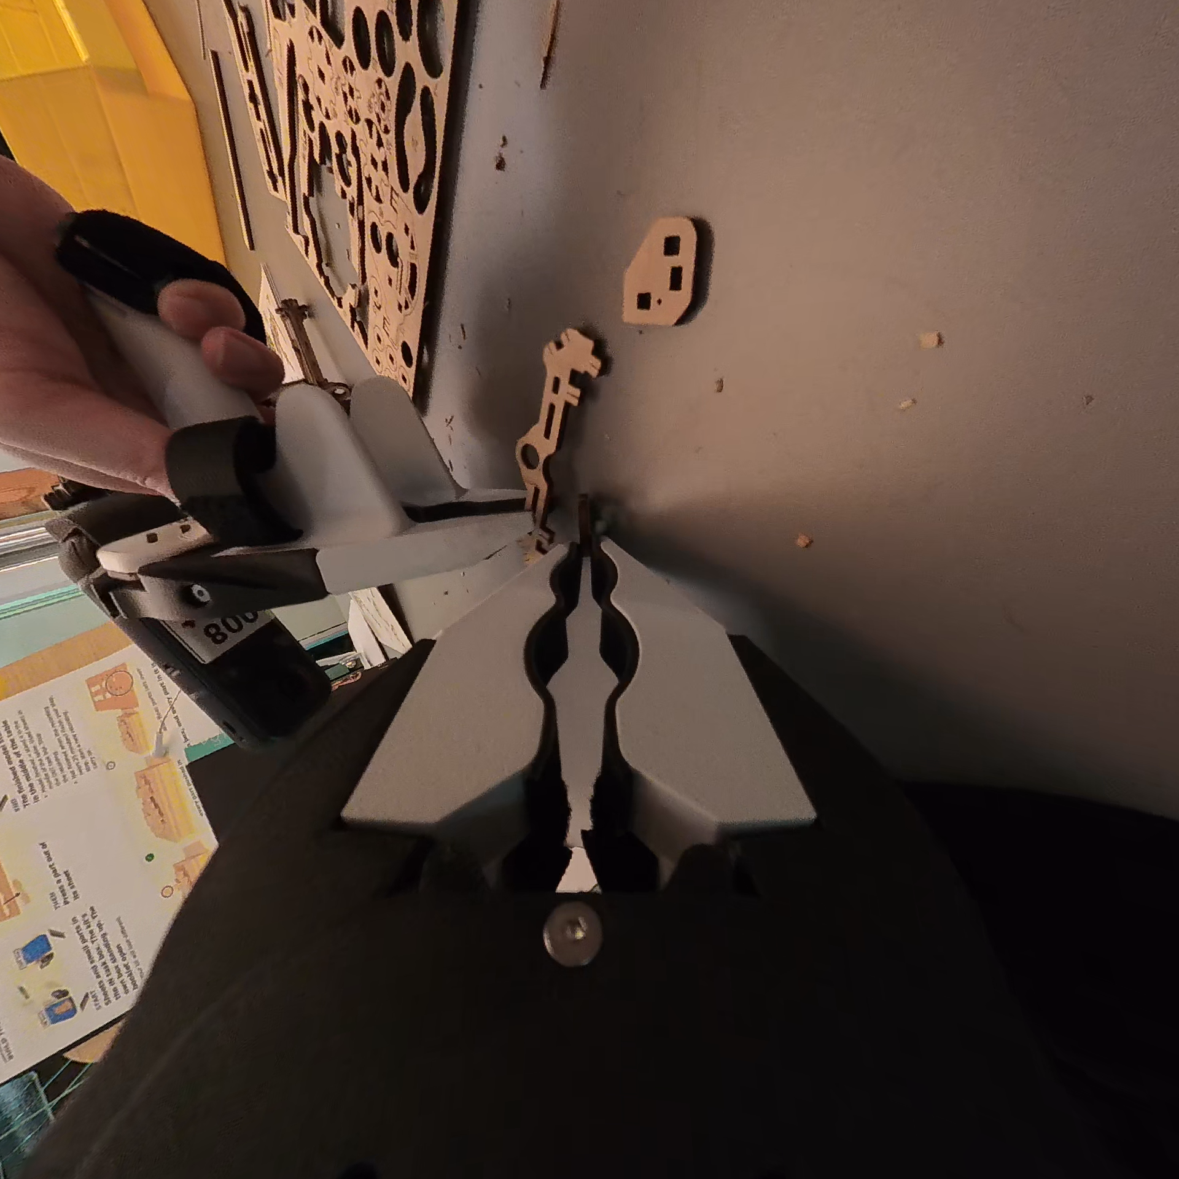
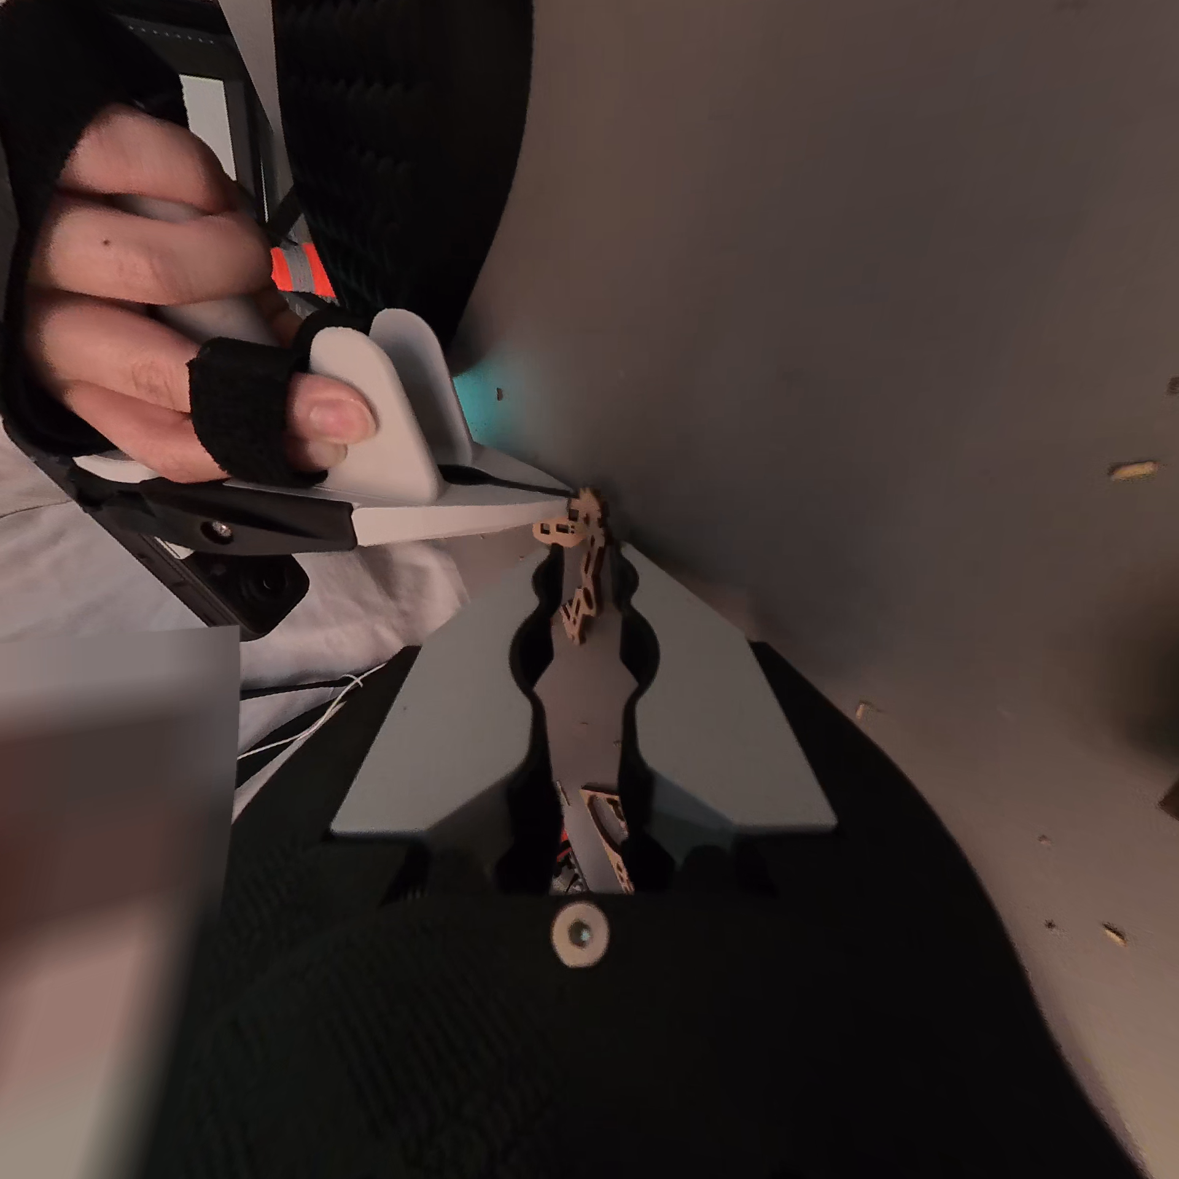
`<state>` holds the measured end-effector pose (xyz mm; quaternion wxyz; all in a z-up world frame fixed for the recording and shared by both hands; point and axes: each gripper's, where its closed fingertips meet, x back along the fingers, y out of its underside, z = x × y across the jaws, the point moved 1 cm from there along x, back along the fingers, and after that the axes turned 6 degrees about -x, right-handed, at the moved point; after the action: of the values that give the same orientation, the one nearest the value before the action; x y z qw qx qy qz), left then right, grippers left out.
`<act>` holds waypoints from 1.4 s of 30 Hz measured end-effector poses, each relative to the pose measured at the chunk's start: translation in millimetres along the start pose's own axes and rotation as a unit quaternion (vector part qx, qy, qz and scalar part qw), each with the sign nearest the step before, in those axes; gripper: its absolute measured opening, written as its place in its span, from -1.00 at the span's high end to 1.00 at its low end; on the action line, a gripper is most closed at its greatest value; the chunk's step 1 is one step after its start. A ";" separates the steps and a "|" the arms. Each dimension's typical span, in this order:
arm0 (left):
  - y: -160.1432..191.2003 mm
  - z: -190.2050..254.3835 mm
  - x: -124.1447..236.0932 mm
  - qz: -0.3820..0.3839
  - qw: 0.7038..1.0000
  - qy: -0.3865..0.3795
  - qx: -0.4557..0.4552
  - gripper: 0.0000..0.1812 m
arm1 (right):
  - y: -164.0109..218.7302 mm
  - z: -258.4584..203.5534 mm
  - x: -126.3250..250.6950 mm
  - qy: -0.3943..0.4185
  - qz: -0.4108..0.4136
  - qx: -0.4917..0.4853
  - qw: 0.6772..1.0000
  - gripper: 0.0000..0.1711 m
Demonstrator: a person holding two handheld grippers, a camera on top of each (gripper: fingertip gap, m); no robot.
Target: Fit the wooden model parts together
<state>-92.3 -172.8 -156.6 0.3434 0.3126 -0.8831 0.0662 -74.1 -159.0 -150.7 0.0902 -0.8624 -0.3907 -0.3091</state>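
In the left wrist view my left gripper (image 1: 584,533) is shut on a small thin wooden part (image 1: 582,510), seen edge-on at its tips. My right gripper (image 1: 533,513) comes in from the left, held by a hand, shut on the lower end of a long slotted wooden part (image 1: 554,408) that stands upright. The two parts touch at the tips. In the right wrist view my right gripper (image 2: 593,545) holds the long part (image 2: 584,600) between its fingers, and the left gripper (image 2: 571,501) holds the small part (image 2: 554,529) against it.
A flat wooden part with three square holes (image 1: 663,274) lies on the grey table (image 1: 893,319). A punched-out wooden sheet (image 1: 357,159) lies at the far left, a printed instruction leaflet (image 1: 83,797) at the near left. Wood crumbs (image 1: 931,340) are scattered about. My two grippers' fingertips are within a few centimetres of each other.
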 end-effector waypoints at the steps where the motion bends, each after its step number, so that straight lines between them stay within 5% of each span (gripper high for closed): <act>1: 0.1 -0.1 -0.2 0.000 1.000 0.000 0.000 0.99 | 1.0 0.5 0.4 -0.001 -0.002 0.001 1.000 0.84; 42: 3.1 -1.1 -1.8 -0.015 1.000 -0.005 -0.001 0.99 | 9.8 -2.5 -3.3 -0.013 -0.014 0.000 1.000 0.98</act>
<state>-92.5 -169.1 -156.7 0.3401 0.3255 -0.8803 0.0589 -69.7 -168.7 -149.9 0.0803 -0.8609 -0.4037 -0.2989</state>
